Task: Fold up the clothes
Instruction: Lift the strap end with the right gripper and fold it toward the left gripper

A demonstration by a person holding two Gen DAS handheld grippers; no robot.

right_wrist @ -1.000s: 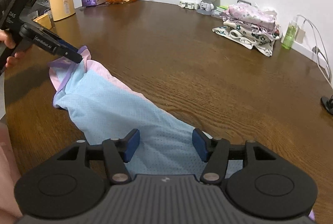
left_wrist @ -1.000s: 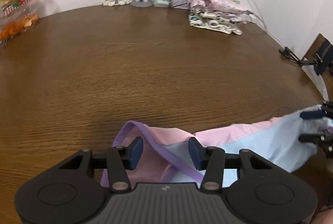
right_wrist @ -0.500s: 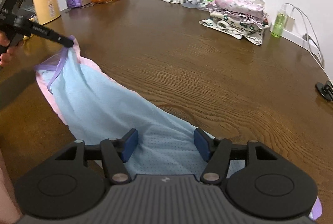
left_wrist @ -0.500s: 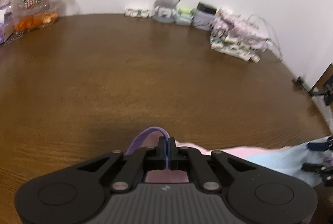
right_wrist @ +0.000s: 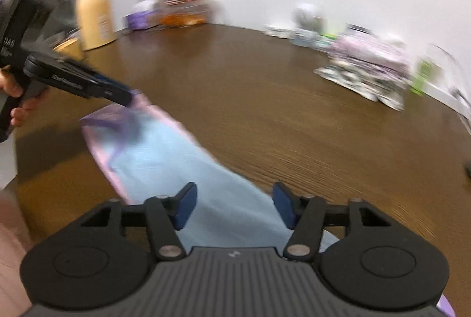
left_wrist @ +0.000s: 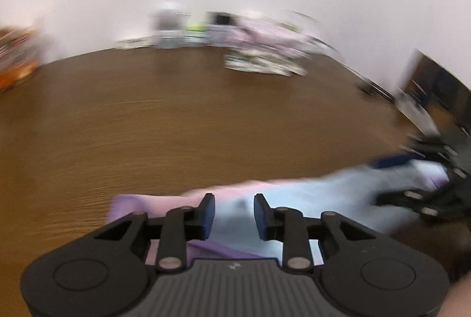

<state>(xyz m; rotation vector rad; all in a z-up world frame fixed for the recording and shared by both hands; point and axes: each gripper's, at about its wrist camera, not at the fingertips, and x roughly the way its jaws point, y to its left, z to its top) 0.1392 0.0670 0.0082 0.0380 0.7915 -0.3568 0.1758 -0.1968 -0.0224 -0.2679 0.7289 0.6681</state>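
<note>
Garment (left_wrist: 309, 196) of pale blue mesh with pink and purple trim, spread on the brown worktop (left_wrist: 176, 116).
Left wrist view, blurred: left gripper (left_wrist: 234, 215) jaws part-open, empty, above its purple-edged end. Right wrist view: right gripper (right_wrist: 232, 206) jaws wide apart over the blue end, gripping nothing; fabric (right_wrist: 164, 152) runs toward the other tool.

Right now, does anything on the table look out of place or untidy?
Only the garment: it lies stretched and rumpled at the table's near edge, not folded. The folded pile looks neat. The frames are blurred; I see nothing spilled or damaged.
</note>
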